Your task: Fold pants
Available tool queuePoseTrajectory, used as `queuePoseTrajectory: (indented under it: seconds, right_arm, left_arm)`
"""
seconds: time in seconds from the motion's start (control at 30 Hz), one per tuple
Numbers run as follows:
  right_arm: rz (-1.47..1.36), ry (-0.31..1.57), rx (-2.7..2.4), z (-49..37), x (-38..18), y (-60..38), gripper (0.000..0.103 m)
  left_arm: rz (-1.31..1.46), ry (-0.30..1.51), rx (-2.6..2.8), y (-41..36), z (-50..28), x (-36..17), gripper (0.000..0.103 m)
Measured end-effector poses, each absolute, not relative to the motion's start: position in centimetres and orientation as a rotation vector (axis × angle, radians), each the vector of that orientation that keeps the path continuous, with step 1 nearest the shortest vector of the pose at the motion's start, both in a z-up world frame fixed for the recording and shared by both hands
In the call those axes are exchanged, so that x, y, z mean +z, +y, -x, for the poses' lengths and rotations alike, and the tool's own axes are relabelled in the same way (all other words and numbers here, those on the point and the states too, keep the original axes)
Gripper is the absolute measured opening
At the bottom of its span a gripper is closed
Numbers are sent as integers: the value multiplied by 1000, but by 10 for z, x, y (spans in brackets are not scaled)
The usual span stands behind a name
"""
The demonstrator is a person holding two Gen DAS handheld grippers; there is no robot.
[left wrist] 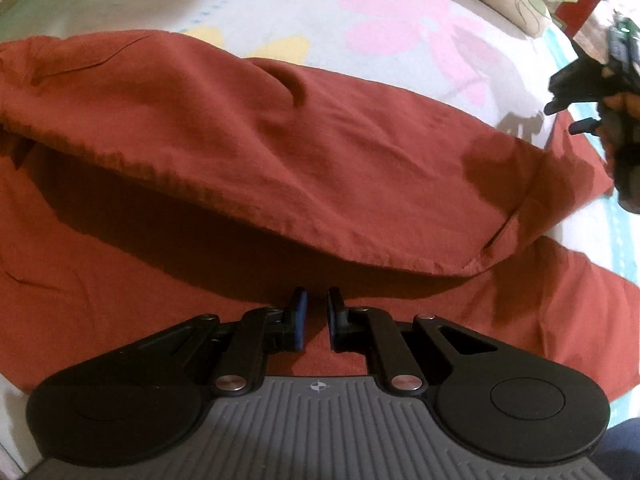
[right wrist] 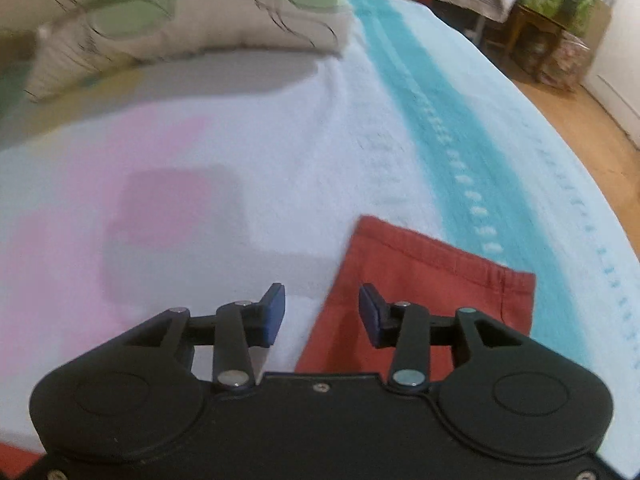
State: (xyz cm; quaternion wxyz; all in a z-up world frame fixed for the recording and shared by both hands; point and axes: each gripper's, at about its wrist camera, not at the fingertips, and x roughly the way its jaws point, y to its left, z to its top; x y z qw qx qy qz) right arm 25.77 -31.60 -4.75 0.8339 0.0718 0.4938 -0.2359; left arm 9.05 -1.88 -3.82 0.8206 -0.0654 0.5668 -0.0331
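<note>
Currently the pants [left wrist: 248, 152], rust-red, lie spread on the bed [left wrist: 280, 4], which is covered by a pale sheet with pink and yellow flower prints and a teal stripe. One layer of the pants is folded over another, its hemmed edge running across the left wrist view with a dark shadow beneath it. The left tool [left wrist: 316, 320] points down over the lower layer, its jaws drawn to a narrow gap with red fabric visible behind them; whether any cloth is pinched cannot be told. The right tool [right wrist: 322, 312] stands wide with nothing between its blue pads [right wrist: 276, 316], above one hemmed corner of the pants [right wrist: 420, 280] just beside the teal stripe [right wrist: 460, 160]. A leaf-patterned pillow [right wrist: 180, 32] lies at the bed's far end.
</note>
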Motion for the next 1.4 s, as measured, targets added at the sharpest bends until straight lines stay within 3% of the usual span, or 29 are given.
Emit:
queuePoseTrajectory:
  seconds: [0.1,0.17,0.4,0.63,0.8,1.0,1.27,1.4]
  right_arm:
    - [-175,1033,-491,-251,-51,-322,43]
    - [-196,1035,-464,-243,-47,-327,6]
    - [-287,869,-394,-171,28,-347,6]
    - [-444,741,-413,-38,82,-374,6]
    - [-523,835,-427,32,62,-390,6]
    - [-633,959,-428,56,12,-408,6]
    - [-593,867,-444,72,26,-407,6]
    - [-614,926,-474,74,8,-418,6]
  left_arm:
    - [120,1202,-75,-23,-86,-38,11]
    - [117,1200,-74,-24,-86,-38,11]
    - [119,1196,-59,-24,-84,-35,11]
    - [92,1161,-50,-27,-74,-26,11]
    - [57,1131,-43,-34,-68,-17,11]
    - [5,1127,-51,-47,-60,-12,11]
    - [13,1158,-113,-37,-60,28,11]
    - [3,1115,-141,-30,-63,59,11]
